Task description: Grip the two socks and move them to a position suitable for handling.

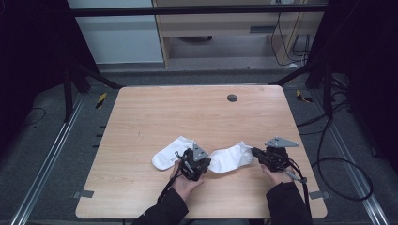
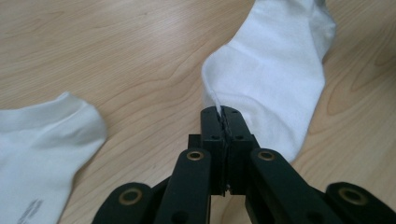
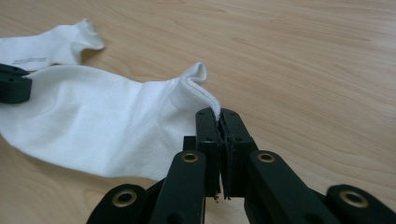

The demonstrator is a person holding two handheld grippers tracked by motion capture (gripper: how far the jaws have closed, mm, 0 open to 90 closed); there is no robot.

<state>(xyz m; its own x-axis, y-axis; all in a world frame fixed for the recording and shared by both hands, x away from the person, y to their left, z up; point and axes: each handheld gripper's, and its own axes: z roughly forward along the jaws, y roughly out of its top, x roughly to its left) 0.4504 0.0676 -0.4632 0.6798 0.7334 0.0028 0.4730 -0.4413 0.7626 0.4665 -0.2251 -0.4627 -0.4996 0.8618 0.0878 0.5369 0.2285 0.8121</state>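
Two white ankle socks lie on the wooden table (image 1: pixel 141 117), toward its near edge. The right-hand sock (image 1: pixel 231 157) is stretched between the two grippers and rests on the tabletop. The left gripper (image 1: pixel 206 163) has its jaws pressed together on one end of this sock, with a fold of white fabric pinched at the jaw tips in the left gripper view. The right gripper (image 1: pixel 254 152) has its jaws clamped on the opposite end, at the cuff edge, which stands up in a small ridge above the jaw tips in the right gripper view. The second sock (image 1: pixel 170 152) lies flat just left of the left gripper, apart from the held sock and not gripped. A dark round grommet (image 1: pixel 232 98) sits near the far table edge.
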